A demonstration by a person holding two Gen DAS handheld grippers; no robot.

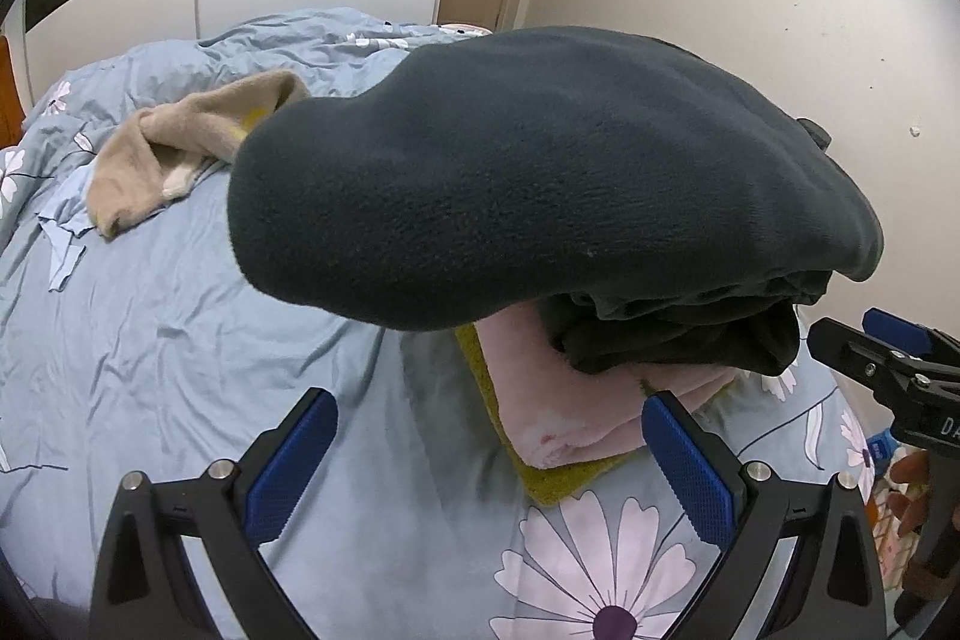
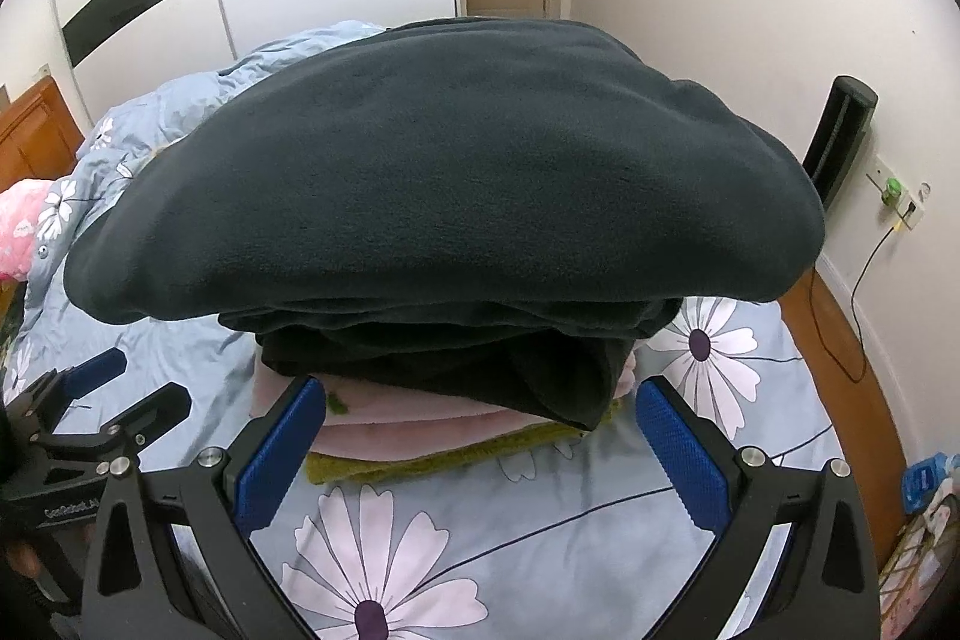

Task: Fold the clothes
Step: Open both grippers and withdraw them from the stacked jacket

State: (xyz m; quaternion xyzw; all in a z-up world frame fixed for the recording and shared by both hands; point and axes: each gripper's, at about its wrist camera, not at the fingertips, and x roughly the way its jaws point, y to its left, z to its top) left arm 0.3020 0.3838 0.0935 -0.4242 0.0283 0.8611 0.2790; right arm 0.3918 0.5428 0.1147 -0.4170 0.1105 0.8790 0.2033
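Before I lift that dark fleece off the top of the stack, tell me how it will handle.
Probably floppy: the dark fleece overhangs the pink folded layer beneath it and droops at the edges. Likely light for its bulk, being puffy. Its fuzzy nap should grip the blue pads, not slip. A one-sided pinch may unfold it and drag the stack, so use both open grippers.

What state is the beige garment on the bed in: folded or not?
Not folded: the beige garment lies crumpled on the bedspread, apart from the stack.

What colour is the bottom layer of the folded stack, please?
Olive green bottom layer, clearest in the right wrist view.
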